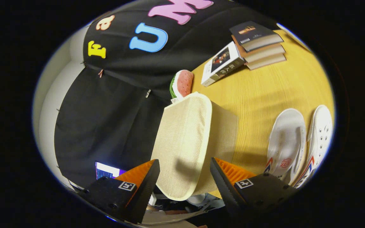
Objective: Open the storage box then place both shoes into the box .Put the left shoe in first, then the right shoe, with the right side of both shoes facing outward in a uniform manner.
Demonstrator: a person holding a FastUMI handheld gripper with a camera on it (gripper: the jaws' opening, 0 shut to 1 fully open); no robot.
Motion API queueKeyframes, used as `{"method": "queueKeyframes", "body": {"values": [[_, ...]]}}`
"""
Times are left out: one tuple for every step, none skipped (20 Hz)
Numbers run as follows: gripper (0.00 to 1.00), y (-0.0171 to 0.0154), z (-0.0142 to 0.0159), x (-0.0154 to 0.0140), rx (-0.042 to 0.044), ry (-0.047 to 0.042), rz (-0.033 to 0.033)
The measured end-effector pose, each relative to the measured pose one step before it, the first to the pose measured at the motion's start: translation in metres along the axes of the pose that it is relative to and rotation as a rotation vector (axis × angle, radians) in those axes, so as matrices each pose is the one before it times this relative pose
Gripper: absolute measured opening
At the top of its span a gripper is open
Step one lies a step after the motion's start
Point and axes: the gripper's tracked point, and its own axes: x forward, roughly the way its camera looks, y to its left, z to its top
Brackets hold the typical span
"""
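Fingers [185,177] spread wide apart, we see them flanking the near end of the beige fabric storage box [188,142] without pressing on it; nothing is gripped between them. We take the storage box as our landmark. Its woven lid [182,139] faces us, lying closed along the box body, and a shadow falls on the lid just ahead of the fingers. The box stands on the yellow wooden surface [265,91]. Beside the box, on the side of one finger, two white canvas shoes [299,145] lie next to each other on the surface, well apart from the box. Beyond the box's far end, a watermelon-slice toy [181,84] sits just behind it. Farther past the box, a single book [222,65] lies near a stack of books [260,44].
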Motion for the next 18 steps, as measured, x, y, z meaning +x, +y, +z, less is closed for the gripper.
{"method": "queueKeyframes", "body": {"values": [[0.98,-0.00547,-0.00211,0.00358,0.0341,0.01262,0.00536],[0.98,-0.00134,-0.00108,0.00433,0.0344,0.01022,0.0103],[0.98,0.00163,-0.00228,0.0038,0.0348,0.01144,0.01839],[0.98,0.00448,-0.00284,0.00352,0.03431,0.01321,0.02235],[0.97,0.00152,-0.00381,0.00365,0.02722,0.01266,0.01541],[0.97,0.00142,-0.00126,0.00516,0.01617,0.0143,0.008],[0.93,0.00033,-0.00247,0.00031,0.00825,0.00878,0.00369],[0.8,0.00044,-0.00202,0.00241,0.01169,0.00517,0.00207],[0.72,0.00147,-0.00171,-0.00177,0.01627,0.01045,0.00491],[0.56,0.00068,0.00264,-0.00269,0.00362,-0.00629,0.00603],[0.4,0.00482,0.00484,-0.0019,-0.00944,-0.02286,0.013],[0.24,0.0024,0.00482,-0.00226,-0.01062,-0.03641,-0.0067],[0.08,0.00918,0.00284,-0.00315,-0.00762,-0.01488,0.01457],[0.05,0.01229,-0.00334,-0.00313,-0.00625,-0.00093,0.01649],[0.05,0.0139,-0.00068,0.00017,-0.01138,-0.00016,0.01495],[0.05,0.0123,-0.00059,-0.00003,-0.01996,0.00152,0.00859],[0.05,0.01406,0.00171,0.00211,-0.0231,0.00093,0.00756],[0.05,0.01666,0.00073,0.00019,-0.01999,-0.0044,0.01088]]}}
